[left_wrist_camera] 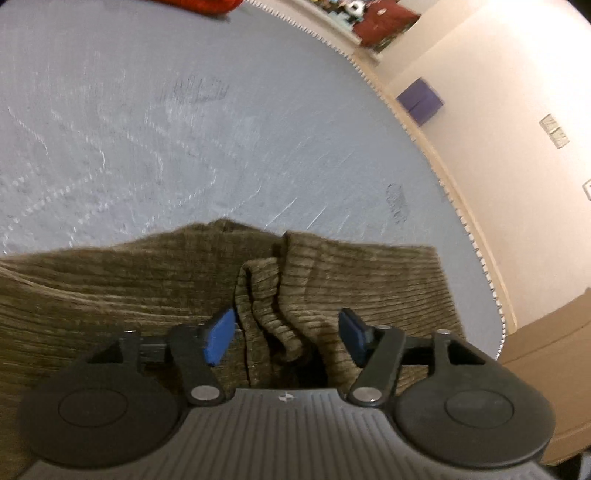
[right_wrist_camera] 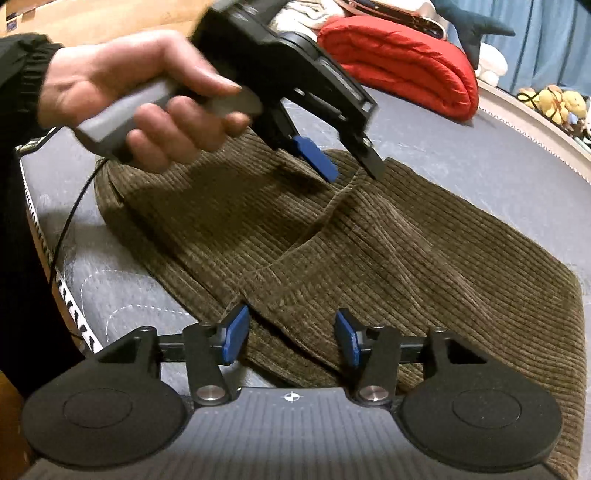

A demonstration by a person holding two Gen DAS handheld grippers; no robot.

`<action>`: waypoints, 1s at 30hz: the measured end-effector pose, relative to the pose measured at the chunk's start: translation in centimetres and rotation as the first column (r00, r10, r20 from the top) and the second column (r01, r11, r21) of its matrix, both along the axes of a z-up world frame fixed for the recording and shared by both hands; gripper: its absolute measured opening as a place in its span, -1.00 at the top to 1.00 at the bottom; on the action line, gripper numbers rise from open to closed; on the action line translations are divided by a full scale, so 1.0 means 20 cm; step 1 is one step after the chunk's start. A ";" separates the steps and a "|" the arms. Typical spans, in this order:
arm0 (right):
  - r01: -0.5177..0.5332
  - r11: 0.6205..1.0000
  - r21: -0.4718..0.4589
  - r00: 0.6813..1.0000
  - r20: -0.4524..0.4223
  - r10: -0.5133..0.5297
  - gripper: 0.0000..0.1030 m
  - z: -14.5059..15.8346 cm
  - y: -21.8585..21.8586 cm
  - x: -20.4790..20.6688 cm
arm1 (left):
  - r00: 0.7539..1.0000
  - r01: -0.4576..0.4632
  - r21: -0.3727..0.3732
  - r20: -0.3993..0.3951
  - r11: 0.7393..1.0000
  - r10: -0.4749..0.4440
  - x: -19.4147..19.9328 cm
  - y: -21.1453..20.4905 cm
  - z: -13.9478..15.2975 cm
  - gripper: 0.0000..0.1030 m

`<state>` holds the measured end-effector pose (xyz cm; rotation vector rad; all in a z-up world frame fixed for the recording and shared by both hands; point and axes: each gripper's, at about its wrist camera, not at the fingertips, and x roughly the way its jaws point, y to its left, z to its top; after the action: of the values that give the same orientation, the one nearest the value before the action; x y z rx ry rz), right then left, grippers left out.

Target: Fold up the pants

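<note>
In the left wrist view the left gripper (left_wrist_camera: 288, 332) hangs over the brown corduroy pants (left_wrist_camera: 129, 295), its blue pads (left_wrist_camera: 221, 338) spread wide with a raised, bunched ridge of cloth standing between them, not yet pinched. The pants lie on a grey quilted mattress (left_wrist_camera: 184, 129), filling its near part, and beyond their far edge the bare grey surface runs on to a red bundle (left_wrist_camera: 199, 5) at the top. No brand or readable writing shows here; the dark marks on the mattress are too blurred to read. In the right wrist view the right gripper (right_wrist_camera: 291, 338) is likewise spread, its pads either side of the near edge of the pants (right_wrist_camera: 424, 266), nothing clamped. Further along the pants the person's left hand (right_wrist_camera: 140, 99) holds the left gripper (right_wrist_camera: 347, 164) down over a peak of cloth, jaws apart. Beyond the pants lies a red folded blanket (right_wrist_camera: 402, 62). No label is legible. My judgement: this is the grasping step before a fold, and next both tongs need to close on the cloth edges and lift together.
</note>
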<state>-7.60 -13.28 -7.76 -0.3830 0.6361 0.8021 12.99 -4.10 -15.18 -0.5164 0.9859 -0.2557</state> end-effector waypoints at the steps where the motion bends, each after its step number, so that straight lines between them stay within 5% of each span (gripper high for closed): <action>1: -0.009 1.000 0.005 1.000 -0.009 0.009 0.24 0.00 0.00 0.00 | 1.000 0.003 0.009 -0.012 1.000 -0.003 0.02 -0.02 -0.02 -0.44; 8: -0.035 0.999 -0.012 0.999 0.020 0.035 0.83 0.03 -0.06 -0.02 | 0.999 0.033 0.114 0.036 0.993 -0.037 0.07 -0.15 -0.05 -0.56; 12: -0.026 0.999 0.030 0.999 0.025 0.026 0.87 0.05 -0.10 -0.02 | 0.998 0.029 0.149 0.045 0.988 -0.036 0.07 -0.18 -0.05 -0.51; 17: -0.084 0.996 0.015 0.992 0.098 0.082 0.88 0.08 -0.10 -0.08 | 0.999 0.013 0.178 0.047 0.984 -0.022 0.07 -0.17 -0.04 -0.27; 22: -0.156 0.988 0.013 0.979 0.138 0.153 0.89 0.14 -0.12 -0.13 | 0.997 -0.003 0.186 0.081 0.983 -0.012 0.06 -0.13 0.03 0.65; 27: -0.188 0.982 -0.001 0.968 0.171 0.185 0.88 0.16 -0.13 -0.16 | 0.974 -0.037 0.152 0.229 0.988 0.002 -0.02 -0.04 0.28 0.69; 30: -0.227 0.973 0.037 0.969 0.105 0.222 0.92 0.18 -0.14 -0.16 | 0.978 -0.105 0.220 0.201 0.970 0.060 -0.03 0.04 0.28 0.67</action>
<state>-10.89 -16.12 -4.13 -0.4530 0.4834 1.0067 12.31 -3.28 -9.60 -0.3129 0.7901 -0.1118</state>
